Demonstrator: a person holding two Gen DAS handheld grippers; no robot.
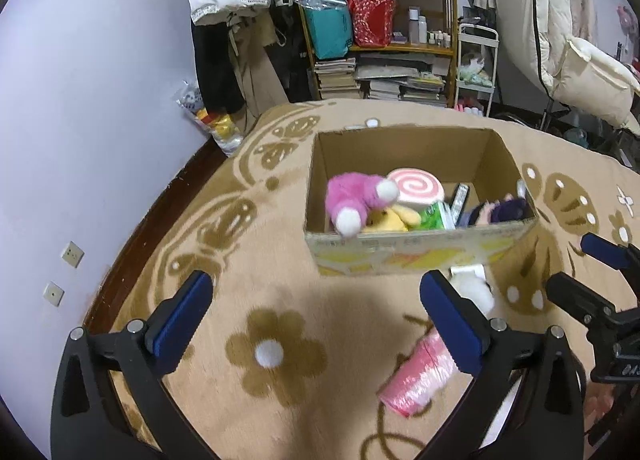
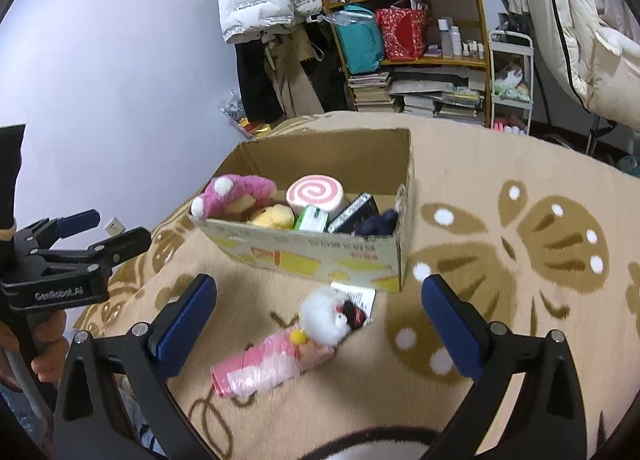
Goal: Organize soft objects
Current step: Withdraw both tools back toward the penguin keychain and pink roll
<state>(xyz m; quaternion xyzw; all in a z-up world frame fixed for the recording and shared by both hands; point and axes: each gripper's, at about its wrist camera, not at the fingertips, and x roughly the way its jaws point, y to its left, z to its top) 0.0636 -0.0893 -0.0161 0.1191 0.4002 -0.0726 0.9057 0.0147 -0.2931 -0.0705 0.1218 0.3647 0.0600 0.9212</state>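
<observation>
Your left gripper [image 1: 316, 324] hangs wide apart over the plush rug [image 1: 280, 260] — nothing between its pads. The cardboard box [image 2: 320, 256] mid-rug holds a fuzzy pink plush [image 2: 236, 192]. A crinkly pink packet [image 2: 260, 368] lies before it, between your right gripper's [image 2: 320, 324] spread fingers.

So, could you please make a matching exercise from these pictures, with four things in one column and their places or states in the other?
Things:
1. pink plush toy
2. pink doll
3. swirl cushion
4. left gripper

Places or states:
A. lying on the rug, outside the box
B. open, nothing between its fingers
C. at the left end of the cardboard box
D. in the box, leaning near its back wall

Pairs: 1-C, 2-A, 3-D, 4-B
</observation>
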